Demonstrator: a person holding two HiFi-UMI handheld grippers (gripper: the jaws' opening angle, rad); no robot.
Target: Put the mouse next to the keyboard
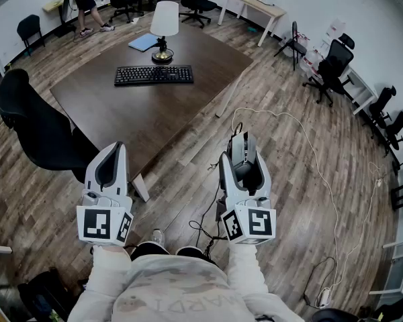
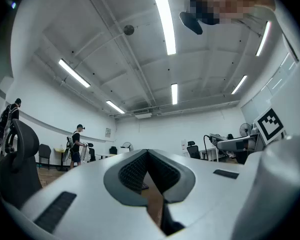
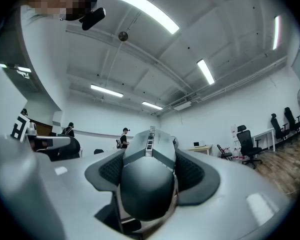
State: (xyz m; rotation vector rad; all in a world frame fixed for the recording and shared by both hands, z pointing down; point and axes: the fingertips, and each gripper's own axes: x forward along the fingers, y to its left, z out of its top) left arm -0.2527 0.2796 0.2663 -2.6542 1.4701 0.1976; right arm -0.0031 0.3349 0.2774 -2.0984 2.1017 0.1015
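The right tongs [image 1: 244, 165] pinch a dark grey computer mouse [image 1: 242, 154] by its two sides, so the jaws stand wide apart around its body; in the right gripper view the mouse fills the gap between the ribbed pads, its scroll wheel pointing away from the camera. The left tongs [image 1: 112, 166] are pressed together with nothing between them, held level with the right ones. Both point forward and slightly upward, held out by a person in a light top who stands on a wooden floor [image 1: 309, 133]. A thin black cable [image 1: 208, 221] hangs below the right tongs. The mouse is in the air above the floor, off the near corner of a large dark brown surface [image 1: 121, 116] and well apart from it. On that surface, toward its far edge, lies a black keyboard [image 1: 154, 75], with a table lamp [image 1: 164, 27] with a white shade just behind it and a blue folder [image 1: 144, 42] beyond, near the far edge. A black office chair [image 1: 33, 129] stands at the surface's left edge. The task looks about half done: the mouse is picked up and securely held. What remains is to carry it over the surface and set it down beside the keyboard.
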